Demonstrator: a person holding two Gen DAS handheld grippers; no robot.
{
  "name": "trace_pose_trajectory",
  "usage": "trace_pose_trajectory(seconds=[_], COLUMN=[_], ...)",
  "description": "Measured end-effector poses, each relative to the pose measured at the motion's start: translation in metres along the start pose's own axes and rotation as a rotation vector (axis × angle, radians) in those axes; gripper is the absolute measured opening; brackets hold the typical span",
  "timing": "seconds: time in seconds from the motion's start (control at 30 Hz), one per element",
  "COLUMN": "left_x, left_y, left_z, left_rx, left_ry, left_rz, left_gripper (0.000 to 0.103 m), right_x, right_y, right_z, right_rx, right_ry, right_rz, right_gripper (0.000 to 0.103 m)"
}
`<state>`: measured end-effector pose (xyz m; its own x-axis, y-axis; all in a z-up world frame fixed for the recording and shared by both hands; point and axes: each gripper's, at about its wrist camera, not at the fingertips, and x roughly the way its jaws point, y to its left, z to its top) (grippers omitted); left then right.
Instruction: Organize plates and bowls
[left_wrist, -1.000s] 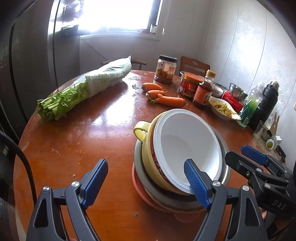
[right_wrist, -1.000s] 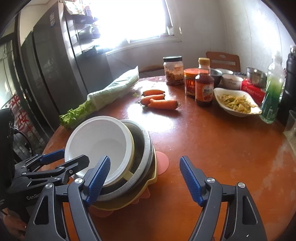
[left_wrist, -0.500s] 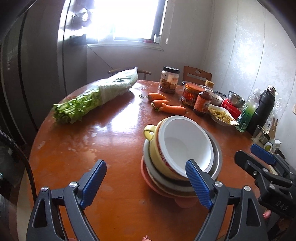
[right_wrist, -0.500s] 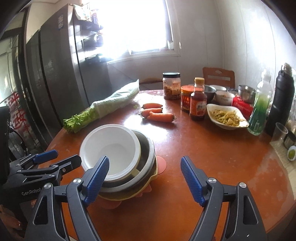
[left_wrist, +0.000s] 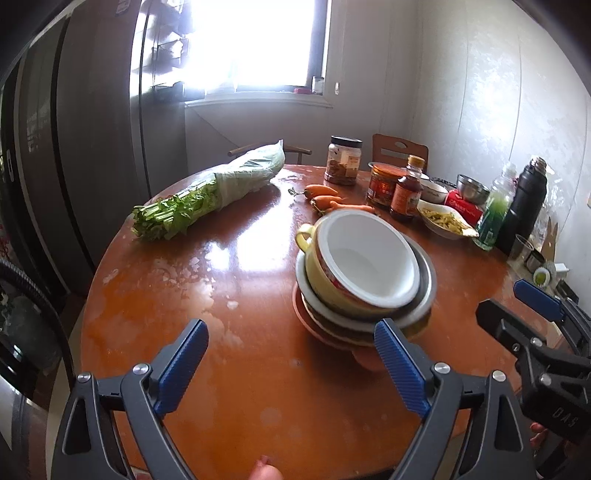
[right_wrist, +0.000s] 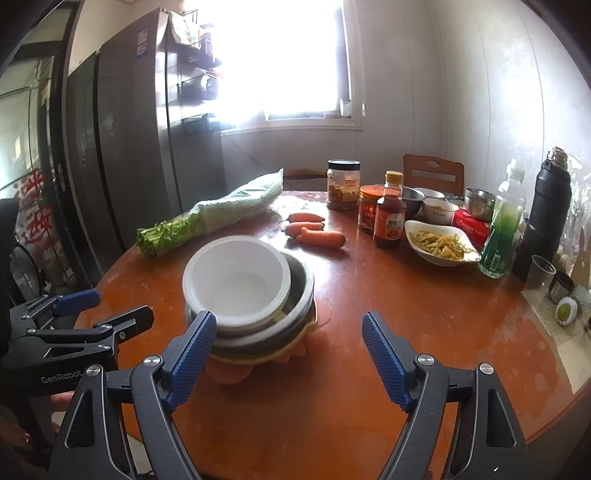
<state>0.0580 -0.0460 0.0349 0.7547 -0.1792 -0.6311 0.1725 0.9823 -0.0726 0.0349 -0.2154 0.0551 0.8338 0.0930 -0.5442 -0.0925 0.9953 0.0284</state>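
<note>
A stack of dishes stands on the round brown table (left_wrist: 229, 369): a white bowl (left_wrist: 369, 258) on top, inside a yellow handled bowl (left_wrist: 314, 269), on a steel bowl (left_wrist: 424, 280) and pink plates (left_wrist: 325, 332). The stack leans. In the right wrist view the white bowl (right_wrist: 236, 280) tops the same stack, above the steel bowl (right_wrist: 301, 291). My left gripper (left_wrist: 291, 365) is open and empty, near the table's front edge, left of the stack. My right gripper (right_wrist: 288, 354) is open and empty, just in front of the stack.
Bagged celery (left_wrist: 207, 195) lies at the back left, carrots (left_wrist: 325, 195) behind the stack. Jars (left_wrist: 343, 158), a sauce bottle (left_wrist: 406, 192), a dish of food (left_wrist: 443, 221), a green bottle (left_wrist: 495, 214) and a black flask (left_wrist: 524, 206) crowd the back right. A fridge (right_wrist: 129, 147) stands left.
Both grippers have pulled back and up from the stack, which now looks smaller and farther off. Both stay open. The dishes have not visibly moved.
</note>
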Motion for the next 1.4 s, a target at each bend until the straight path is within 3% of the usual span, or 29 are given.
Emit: trace_pose_trajectory(seconds=[0.3, 0.67, 1.4], left_x=[0.005, 0.014, 0.023], left_y=[-0.018, -0.015, -0.016], left_z=[-0.038, -0.064, -0.072], left_rx=[0.002, 0.000, 0.001], left_ry=[0.032, 0.059, 0.093], left_rz=[-0.008, 0.024, 0.028], left_gripper=[0.092, 0.092, 0.092], right_x=[-0.010, -0.006, 0.004], right_y=[-0.009, -0.015, -0.014], right_z=[-0.038, -0.065, -0.083], right_rx=[0.030, 0.075, 0.091], right_ry=[0.023, 0.042, 0.078], right_rz=[-0.063, -0.043, -0.017], right_gripper=[0.082, 0.082, 0.083])
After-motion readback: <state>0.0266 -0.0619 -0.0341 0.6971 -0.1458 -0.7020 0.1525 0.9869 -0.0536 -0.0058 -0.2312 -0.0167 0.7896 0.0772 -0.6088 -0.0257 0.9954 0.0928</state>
